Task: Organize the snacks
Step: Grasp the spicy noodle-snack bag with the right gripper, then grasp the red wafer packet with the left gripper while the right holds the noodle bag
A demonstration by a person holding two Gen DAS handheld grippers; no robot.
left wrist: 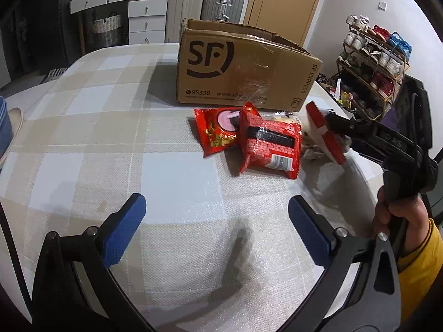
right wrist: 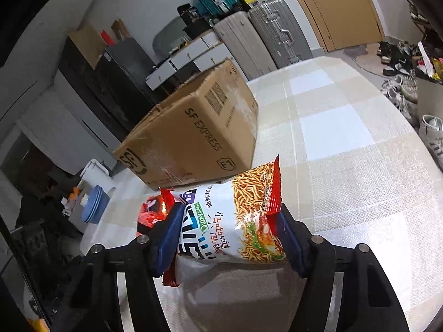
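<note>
An open brown SF Express cardboard box (left wrist: 243,66) stands on the checked tablecloth; it also shows in the right wrist view (right wrist: 193,138). In front of it lie two red snack packs (left wrist: 270,146) (left wrist: 218,130) and a pale pack (left wrist: 307,141) behind them. My right gripper (right wrist: 229,235) is shut on a white and red noodle-snack bag (right wrist: 241,221), held above the table just right of the box; it shows in the left wrist view (left wrist: 322,132). My left gripper (left wrist: 217,221) is open and empty, low over the table in front of the packs.
The table edge curves at right, with a shoe rack (left wrist: 371,63) and shoes on the floor beyond. Blue bowls (right wrist: 94,204) stand at the table's left end. Suitcases (left wrist: 205,0), drawers (left wrist: 144,13) and a door stand behind the box.
</note>
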